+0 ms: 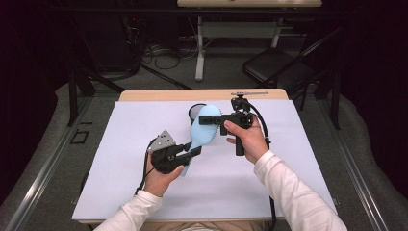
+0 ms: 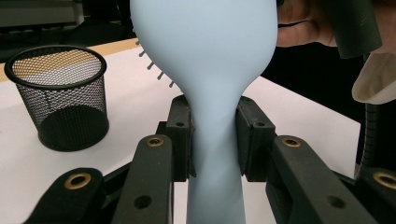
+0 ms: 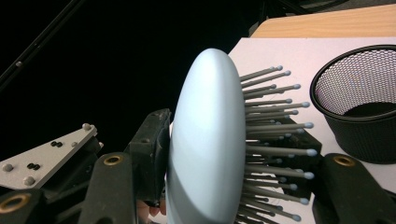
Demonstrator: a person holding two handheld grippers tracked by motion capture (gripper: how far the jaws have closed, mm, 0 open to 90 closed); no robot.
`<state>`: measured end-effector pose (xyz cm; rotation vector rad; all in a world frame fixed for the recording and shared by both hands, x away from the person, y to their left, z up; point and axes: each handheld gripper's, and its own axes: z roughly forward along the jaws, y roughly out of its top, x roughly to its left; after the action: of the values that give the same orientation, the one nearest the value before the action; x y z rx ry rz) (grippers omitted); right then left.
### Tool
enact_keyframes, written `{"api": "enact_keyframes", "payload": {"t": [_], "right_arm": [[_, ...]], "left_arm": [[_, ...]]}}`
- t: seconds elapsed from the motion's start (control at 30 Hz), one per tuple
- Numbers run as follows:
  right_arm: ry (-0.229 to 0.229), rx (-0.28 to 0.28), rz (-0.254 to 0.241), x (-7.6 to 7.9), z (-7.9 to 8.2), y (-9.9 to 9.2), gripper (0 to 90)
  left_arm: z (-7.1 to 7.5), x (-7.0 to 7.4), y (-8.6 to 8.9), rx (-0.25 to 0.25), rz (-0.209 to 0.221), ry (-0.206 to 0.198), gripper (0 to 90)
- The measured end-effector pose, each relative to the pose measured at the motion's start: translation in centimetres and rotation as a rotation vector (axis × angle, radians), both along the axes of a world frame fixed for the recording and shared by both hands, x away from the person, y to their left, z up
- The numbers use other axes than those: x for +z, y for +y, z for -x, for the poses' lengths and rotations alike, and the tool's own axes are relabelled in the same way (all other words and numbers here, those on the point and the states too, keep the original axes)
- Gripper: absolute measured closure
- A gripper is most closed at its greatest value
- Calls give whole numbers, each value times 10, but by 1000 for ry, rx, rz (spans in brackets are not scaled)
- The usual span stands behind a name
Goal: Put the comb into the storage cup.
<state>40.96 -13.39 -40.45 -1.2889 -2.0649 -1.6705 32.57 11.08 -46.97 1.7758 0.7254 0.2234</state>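
A light blue hairbrush (image 1: 201, 130) is held in the air over the white table (image 1: 120, 159), between both grippers. My left gripper (image 1: 194, 152) is shut on the narrow neck of the hairbrush (image 2: 215, 93), with a pad pressed on each side. My right gripper (image 1: 213, 120) is shut on the brush head (image 3: 205, 140). One jaw lies against the smooth back and the other against the grey bristles (image 3: 275, 126). In the left gripper view my gripper (image 2: 215, 140) points up along the handle. In the right gripper view my gripper (image 3: 229, 154) sees the head edge-on.
A black mesh cup (image 1: 194, 113) stands upright on the table just behind the brush, and it looks empty (image 2: 60, 93) (image 3: 362, 100). The table's wooden far edge (image 1: 202, 94) lies beyond it. A folding chair (image 1: 279, 67) and desk legs stand farther back.
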Motion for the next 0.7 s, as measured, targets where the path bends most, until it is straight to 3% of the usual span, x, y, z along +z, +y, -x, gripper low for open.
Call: {"api": "enact_keyframes", "payload": {"t": [0.7], "right_arm": [[22,8,-30,0,0,1,471]], "left_arm": [[0,-1,0,8,-4,-9,701]]}}
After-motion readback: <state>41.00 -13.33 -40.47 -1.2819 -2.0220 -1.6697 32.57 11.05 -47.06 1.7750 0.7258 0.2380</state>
